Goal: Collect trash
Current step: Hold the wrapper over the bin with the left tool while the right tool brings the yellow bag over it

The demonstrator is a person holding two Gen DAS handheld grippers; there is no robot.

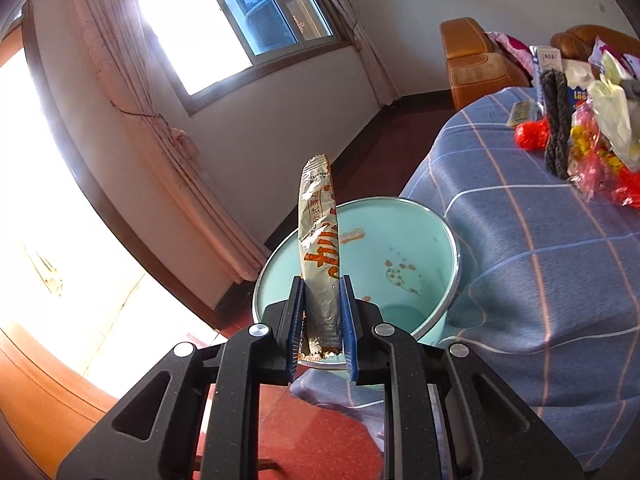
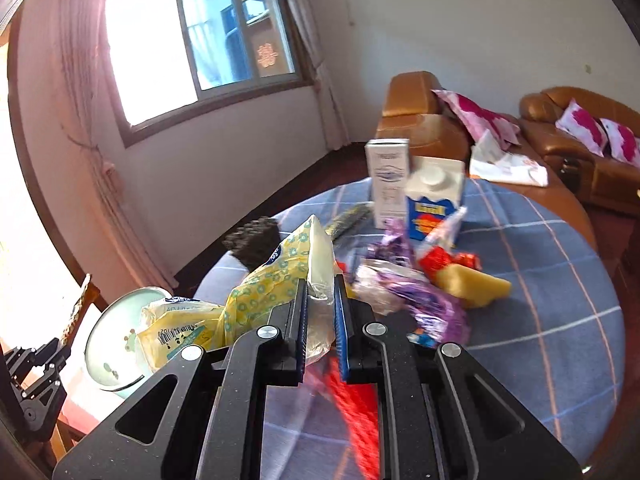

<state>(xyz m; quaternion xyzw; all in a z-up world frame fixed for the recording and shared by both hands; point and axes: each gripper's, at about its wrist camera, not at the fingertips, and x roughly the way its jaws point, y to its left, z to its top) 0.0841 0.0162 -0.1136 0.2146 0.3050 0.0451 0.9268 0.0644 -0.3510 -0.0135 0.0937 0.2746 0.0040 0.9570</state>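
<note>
Left gripper (image 1: 323,284), jaws nearly closed, pinching a crumpled snack wrapper (image 1: 318,248) that stands upright over the open pale green bin (image 1: 400,216), just left of the table's blue checked cloth (image 1: 540,260). Right gripper (image 2: 321,284), jaws narrow, clamping a yellow patterned plastic bag (image 2: 276,276) above the near table edge; milk cartons (image 2: 434,204) and purple wrappers (image 2: 424,296) lie farther right

1. A home living room: brown leather sofas (image 2: 580,128) with pink floral cushions (image 2: 582,126) stand along the far white wall.
2. A curtained sliding window (image 2: 200,40) sits far left.
3. A blue checked tablecloth (image 2: 560,280) covers the round table.
</note>
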